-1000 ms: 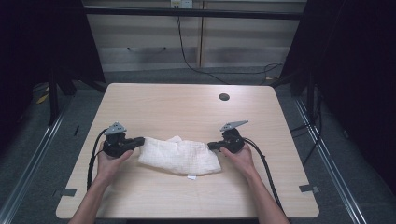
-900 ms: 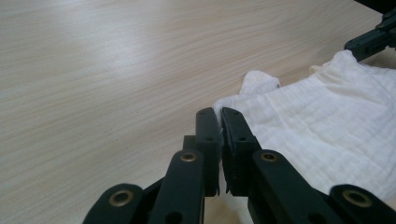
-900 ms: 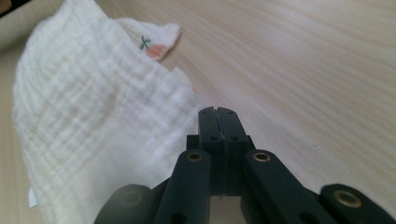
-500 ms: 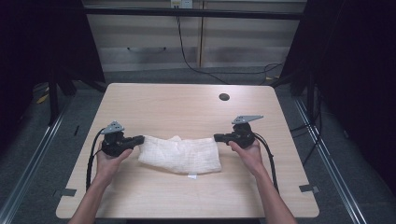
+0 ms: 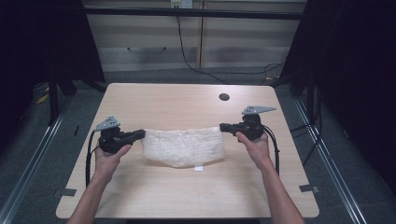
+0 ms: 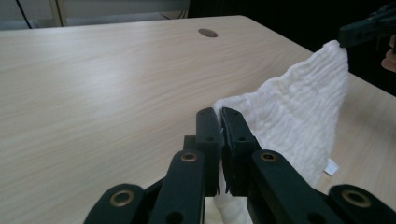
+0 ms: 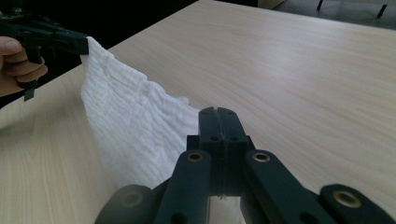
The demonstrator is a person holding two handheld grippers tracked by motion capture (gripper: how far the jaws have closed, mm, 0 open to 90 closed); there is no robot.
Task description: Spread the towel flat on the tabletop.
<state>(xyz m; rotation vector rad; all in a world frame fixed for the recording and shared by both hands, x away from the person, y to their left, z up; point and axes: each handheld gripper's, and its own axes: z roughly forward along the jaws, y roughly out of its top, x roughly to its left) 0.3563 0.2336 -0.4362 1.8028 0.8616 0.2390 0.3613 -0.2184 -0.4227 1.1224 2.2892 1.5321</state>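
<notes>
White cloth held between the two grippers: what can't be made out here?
- High view: white cloth underside, hidden by its own hanging drape.
- Small label at the hem: too small to read.
- Left gripper view: cloth's lower edge cut off by the frame bottom.
- Right gripper view: pinched corner hidden between its jaws.

We see white cloth: soft woven fabric, crinkled ribbed texture, matt. Table: pale wood-grain top, smooth, faint sheen. Left claw and right claw: black matt plastic, brass-coloured metal rivets.
</notes>
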